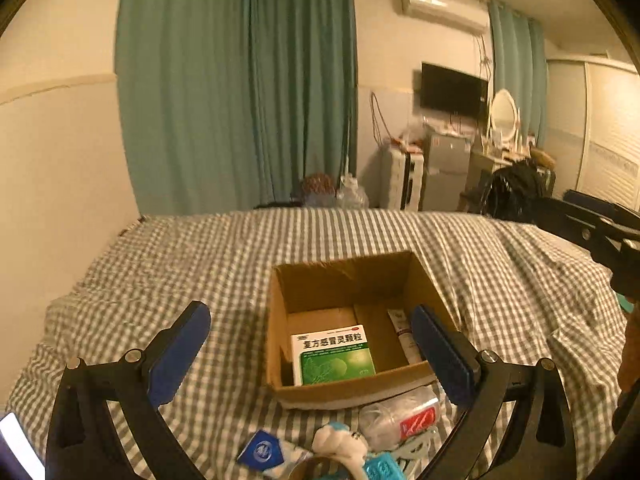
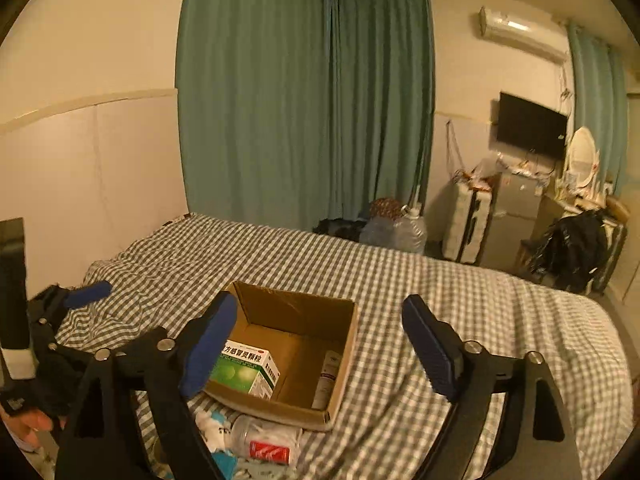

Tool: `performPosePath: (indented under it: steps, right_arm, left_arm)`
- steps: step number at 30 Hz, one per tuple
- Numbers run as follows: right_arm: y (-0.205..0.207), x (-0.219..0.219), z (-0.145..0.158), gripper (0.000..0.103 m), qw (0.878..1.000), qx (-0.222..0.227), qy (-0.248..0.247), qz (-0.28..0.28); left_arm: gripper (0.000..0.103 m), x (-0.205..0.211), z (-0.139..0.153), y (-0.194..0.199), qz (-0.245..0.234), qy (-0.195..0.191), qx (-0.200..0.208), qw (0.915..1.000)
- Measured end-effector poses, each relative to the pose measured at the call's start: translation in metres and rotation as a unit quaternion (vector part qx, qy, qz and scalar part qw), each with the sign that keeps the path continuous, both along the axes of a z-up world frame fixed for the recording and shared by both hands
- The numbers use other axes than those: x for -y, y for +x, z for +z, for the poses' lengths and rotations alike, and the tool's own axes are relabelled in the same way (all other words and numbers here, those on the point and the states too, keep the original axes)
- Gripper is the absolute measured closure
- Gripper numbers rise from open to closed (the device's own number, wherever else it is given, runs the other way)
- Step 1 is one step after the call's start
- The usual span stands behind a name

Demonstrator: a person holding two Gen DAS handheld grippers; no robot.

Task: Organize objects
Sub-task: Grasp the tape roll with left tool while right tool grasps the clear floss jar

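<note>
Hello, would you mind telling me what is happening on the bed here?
A person is sorting small items into a cardboard box on the checked bedspread, with a gripper in each hand. Both the left gripper and the right gripper are open and hold nothing. A green medicine box and a white tube already lie in the box. A clear bag with a red label, a blue packet and other small things lie outside it on the near side.
</note>
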State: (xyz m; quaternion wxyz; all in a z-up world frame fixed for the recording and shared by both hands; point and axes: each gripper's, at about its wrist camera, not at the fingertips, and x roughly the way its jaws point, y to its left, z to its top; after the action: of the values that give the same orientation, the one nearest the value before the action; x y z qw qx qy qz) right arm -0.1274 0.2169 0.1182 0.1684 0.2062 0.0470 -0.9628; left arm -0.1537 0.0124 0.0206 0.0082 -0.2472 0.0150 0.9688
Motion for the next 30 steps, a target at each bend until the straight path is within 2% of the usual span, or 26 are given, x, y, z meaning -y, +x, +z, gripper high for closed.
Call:
performPosePath:
  steps: [4, 6, 10, 13, 16, 22, 25, 30]
  right_arm:
    - [0.032, -0.004, 0.009, 0.007, 1.000, 0.002, -0.004, -0.011]
    - [0.046, -0.007, 0.008, 0.000, 1.000, 0.000, -0.005, -0.021]
    - [0.069, -0.011, -0.006, 0.000, 0.999, 0.001, -0.011, -0.036]
    - [0.076, -0.011, -0.030, 0.000, 0.999, 0.020, -0.025, -0.039]
    - [0.077, -0.013, -0.063, 0.000, 0.998, 0.037, -0.025, -0.040]
    - [0.062, -0.016, -0.130, 0.000, 0.996, 0.080, -0.009, -0.038]
    - [0.054, -0.016, -0.151, 0.000, 0.994, 0.106, -0.009, -0.036]
    - [0.043, -0.017, -0.174, 0.000, 0.990, 0.136, -0.009, -0.039]
  left_arm:
    - [0.000, -0.001, 0.011, 0.032, 0.005, -0.007, -0.015, 0.9998]
    - [0.000, 0.001, 0.012, 0.044, 0.012, -0.011, -0.021, 0.9996]
    - [0.000, 0.005, -0.001, 0.065, 0.042, -0.015, -0.018, 0.9989]
    - [0.000, 0.005, -0.023, 0.072, 0.053, -0.007, 0.003, 0.9986]
    - [0.000, 0.000, -0.055, 0.071, 0.060, -0.016, 0.028, 0.9977]
    - [0.000, -0.011, -0.127, 0.062, 0.050, -0.031, 0.105, 0.9927]
    - [0.000, -0.016, -0.157, 0.051, 0.041, -0.032, 0.144, 0.9883]
    - [0.000, -0.008, -0.180, 0.038, 0.037, 0.004, 0.158, 0.9867]
